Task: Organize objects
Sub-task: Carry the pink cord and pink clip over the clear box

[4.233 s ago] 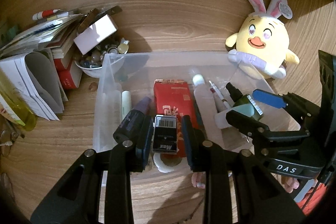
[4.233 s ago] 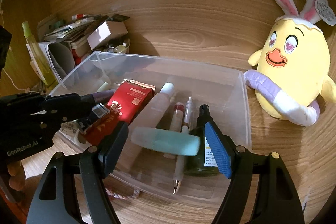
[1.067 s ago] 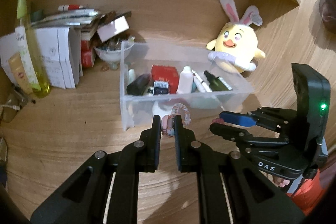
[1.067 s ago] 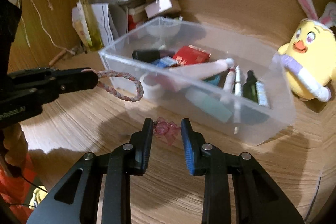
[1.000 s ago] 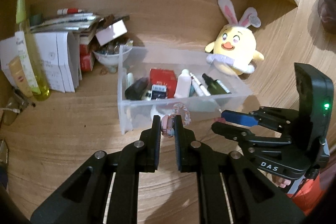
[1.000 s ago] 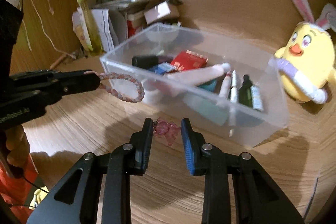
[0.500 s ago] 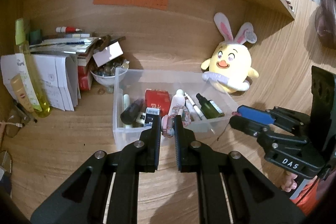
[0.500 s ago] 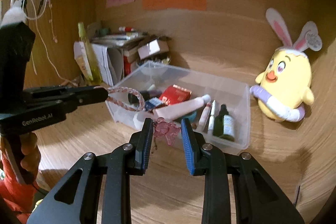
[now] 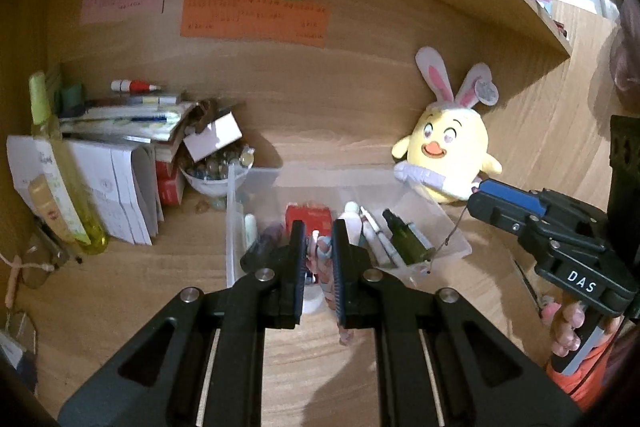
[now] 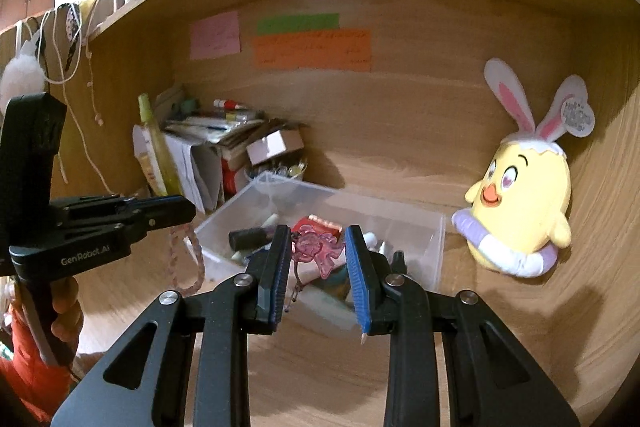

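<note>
1. Left wrist view: the left gripper (image 9: 317, 259) is clamped down hard on a braided cord loop (image 9: 325, 267), held in the air in front of the clear bin (image 9: 448, 227). The loop's free end droops below the pads, so it is probably soft, light and floppy.
2. Right wrist view: the right gripper (image 10: 318, 263), jaws only slightly apart, pinches a pink translucent charm (image 10: 318, 247) on a thin string, also in front of the bin and above the desk. The charm looks stiff, light and perhaps brittle; gripping its flat faces seems safest. The cord dangles from the left gripper (image 10: 176, 213), left of the bin.
</note>
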A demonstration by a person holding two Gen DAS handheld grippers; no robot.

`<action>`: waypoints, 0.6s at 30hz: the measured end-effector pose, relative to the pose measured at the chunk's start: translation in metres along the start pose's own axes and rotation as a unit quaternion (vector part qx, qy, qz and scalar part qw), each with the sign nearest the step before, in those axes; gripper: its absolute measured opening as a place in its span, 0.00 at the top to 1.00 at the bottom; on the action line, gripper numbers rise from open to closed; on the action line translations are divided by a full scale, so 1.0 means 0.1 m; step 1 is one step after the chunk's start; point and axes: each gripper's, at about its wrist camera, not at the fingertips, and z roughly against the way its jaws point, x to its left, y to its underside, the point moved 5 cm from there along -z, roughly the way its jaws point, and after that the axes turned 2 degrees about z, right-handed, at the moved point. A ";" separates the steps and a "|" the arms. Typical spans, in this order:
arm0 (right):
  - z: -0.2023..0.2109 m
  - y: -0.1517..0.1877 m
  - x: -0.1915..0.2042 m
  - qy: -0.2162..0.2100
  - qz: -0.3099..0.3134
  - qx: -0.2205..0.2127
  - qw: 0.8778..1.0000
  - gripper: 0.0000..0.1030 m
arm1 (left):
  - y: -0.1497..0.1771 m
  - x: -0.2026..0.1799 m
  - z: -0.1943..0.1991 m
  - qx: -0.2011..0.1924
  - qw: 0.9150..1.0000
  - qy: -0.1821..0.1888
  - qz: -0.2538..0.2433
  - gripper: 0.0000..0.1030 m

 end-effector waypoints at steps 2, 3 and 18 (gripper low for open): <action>-0.04 -0.04 -0.04 0.002 -0.002 -0.003 1.000 0.76 | -0.06 0.01 -0.02 -0.003 1.000 0.000 0.002 0.89; -0.06 -0.06 -0.05 0.003 -0.003 -0.003 1.000 0.76 | -0.10 0.01 -0.05 -0.002 1.000 0.000 0.004 0.89; -0.65 0.10 -0.17 -0.002 -0.023 0.052 0.998 0.76 | -0.13 0.17 -0.61 0.023 0.999 -0.035 0.011 0.89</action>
